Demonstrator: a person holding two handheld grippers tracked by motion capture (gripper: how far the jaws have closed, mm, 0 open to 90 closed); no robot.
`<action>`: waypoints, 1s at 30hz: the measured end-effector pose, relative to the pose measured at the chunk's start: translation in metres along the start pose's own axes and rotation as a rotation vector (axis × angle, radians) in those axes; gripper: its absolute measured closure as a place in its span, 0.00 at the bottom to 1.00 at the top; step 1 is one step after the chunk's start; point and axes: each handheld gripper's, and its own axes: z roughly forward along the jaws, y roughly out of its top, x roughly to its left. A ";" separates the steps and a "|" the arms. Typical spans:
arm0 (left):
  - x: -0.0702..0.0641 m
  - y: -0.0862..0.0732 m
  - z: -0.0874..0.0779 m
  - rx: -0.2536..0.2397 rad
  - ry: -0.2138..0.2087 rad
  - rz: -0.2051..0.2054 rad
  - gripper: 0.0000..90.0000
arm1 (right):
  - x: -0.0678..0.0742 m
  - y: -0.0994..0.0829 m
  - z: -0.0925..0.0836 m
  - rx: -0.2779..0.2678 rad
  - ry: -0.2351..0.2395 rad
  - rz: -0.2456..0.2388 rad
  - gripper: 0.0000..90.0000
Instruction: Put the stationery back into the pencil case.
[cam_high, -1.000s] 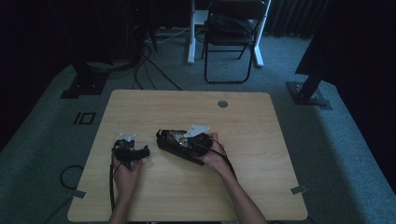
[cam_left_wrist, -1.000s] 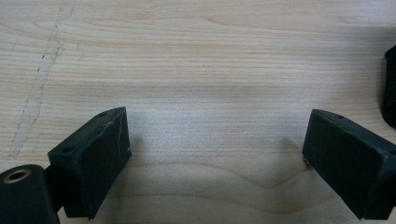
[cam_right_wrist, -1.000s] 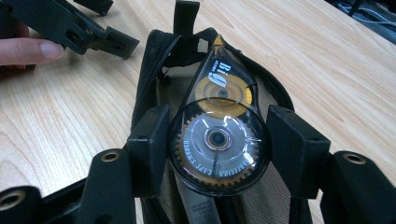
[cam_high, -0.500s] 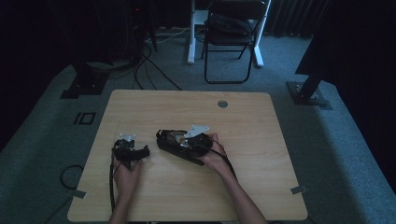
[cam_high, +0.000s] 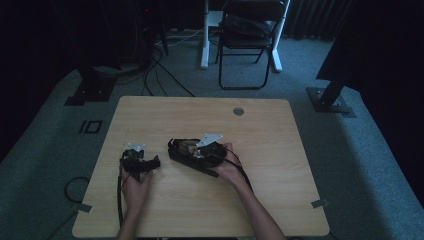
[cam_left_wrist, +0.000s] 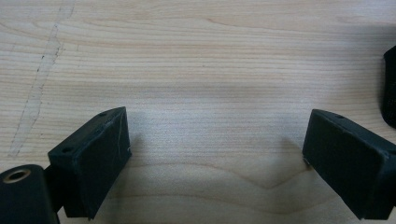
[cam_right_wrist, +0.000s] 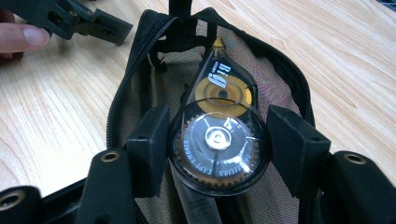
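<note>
A clear teardrop-shaped correction tape dispenser (cam_right_wrist: 219, 116) with a yellow reel sits between the pads of my right gripper (cam_right_wrist: 217, 135), which press on both its sides. It hangs over an open black pouch (cam_right_wrist: 122, 93) with tan lining. From above, the right gripper (cam_high: 192, 150) lies across the pouch (cam_high: 177, 152) at the table's middle. To the pouch's left, my left gripper (cam_high: 142, 164) rests on the wood; its jaws (cam_left_wrist: 215, 154) stand wide apart over bare tabletop with nothing between them. The left gripper (cam_right_wrist: 70, 18) and a fingertip also appear beyond the pouch.
The wooden table (cam_high: 280, 150) has a round cable hole (cam_high: 238, 111) near its far edge. A folding chair (cam_high: 247, 45) and floor cables (cam_high: 160, 65) lie beyond it. A pale scuff (cam_left_wrist: 37, 93) marks the wood by the left gripper.
</note>
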 end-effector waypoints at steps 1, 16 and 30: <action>0.000 0.000 0.000 0.000 0.000 0.001 0.09 | 0.000 0.000 0.000 0.001 0.000 0.005 0.46; 0.000 0.000 0.000 0.001 0.000 0.001 0.09 | -0.003 0.002 0.003 0.003 0.016 0.027 0.46; 0.000 0.000 0.000 0.001 0.000 0.001 0.09 | -0.003 0.003 0.006 0.003 0.036 0.030 0.46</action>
